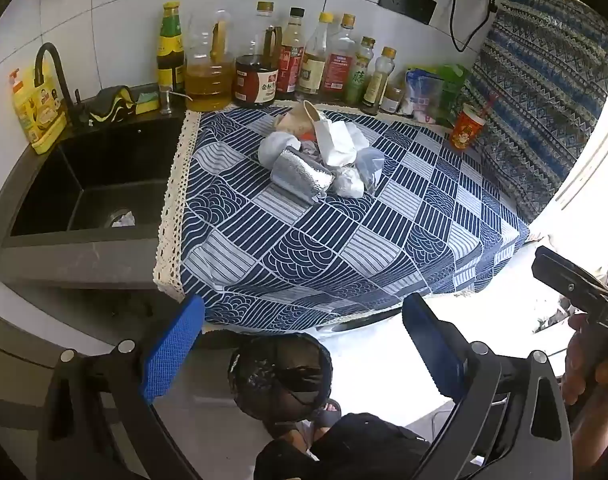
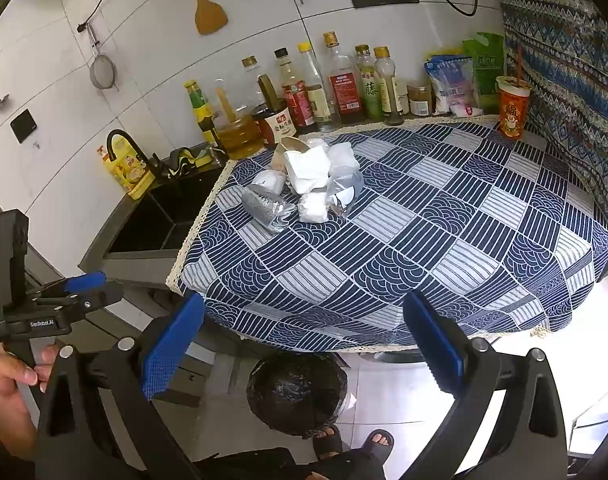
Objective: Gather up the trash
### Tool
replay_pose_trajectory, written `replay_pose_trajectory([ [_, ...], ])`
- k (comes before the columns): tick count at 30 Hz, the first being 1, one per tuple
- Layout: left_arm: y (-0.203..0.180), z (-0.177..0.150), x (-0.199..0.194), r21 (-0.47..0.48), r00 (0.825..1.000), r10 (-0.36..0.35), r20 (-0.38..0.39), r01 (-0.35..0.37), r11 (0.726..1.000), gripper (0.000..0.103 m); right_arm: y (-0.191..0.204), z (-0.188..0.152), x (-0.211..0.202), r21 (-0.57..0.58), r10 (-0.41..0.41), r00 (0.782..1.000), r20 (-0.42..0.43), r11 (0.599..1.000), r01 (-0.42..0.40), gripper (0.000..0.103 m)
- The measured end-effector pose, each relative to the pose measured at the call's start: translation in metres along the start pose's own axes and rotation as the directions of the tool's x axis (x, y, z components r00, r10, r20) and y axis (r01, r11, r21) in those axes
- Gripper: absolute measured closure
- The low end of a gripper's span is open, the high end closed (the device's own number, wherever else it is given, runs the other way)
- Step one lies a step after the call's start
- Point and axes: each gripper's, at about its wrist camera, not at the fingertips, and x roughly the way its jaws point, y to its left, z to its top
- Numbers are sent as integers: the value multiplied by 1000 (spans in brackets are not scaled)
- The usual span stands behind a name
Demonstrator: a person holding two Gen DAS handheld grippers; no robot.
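Bin under the cloth edge: contents not readable, black liner only. Sink drain item too blurry. Bottle labels too small, upper centre.

Left gripper: black frame w/ two flat blue pads, mesh-textured on the facing side, dark blue on the edge. Silver round screws at each finger's pivot, two per side. Triangular cut-outs in the black arms at 7 and 5 o'clock.

Right gripper: same build, blue pads, silver screws, black slotted arms.

In the right view, at 9 o'clock, the left unit's side shows a black handle, a blue finger tip and white lettering reading "GenRobot.AI", plus a small white label.

Person: dark clothing at 6 o'clock, black open-toe slippers.
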Motion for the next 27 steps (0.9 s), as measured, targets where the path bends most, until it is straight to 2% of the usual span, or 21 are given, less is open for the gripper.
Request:
replay_pose_trajectory([
  [27, -4, 5, 0, 2, 1000, -5, -7, 5, 1000, 7, 0, 4, -2, -10, -10, 1000, -2, 1000, 10, 4],
])
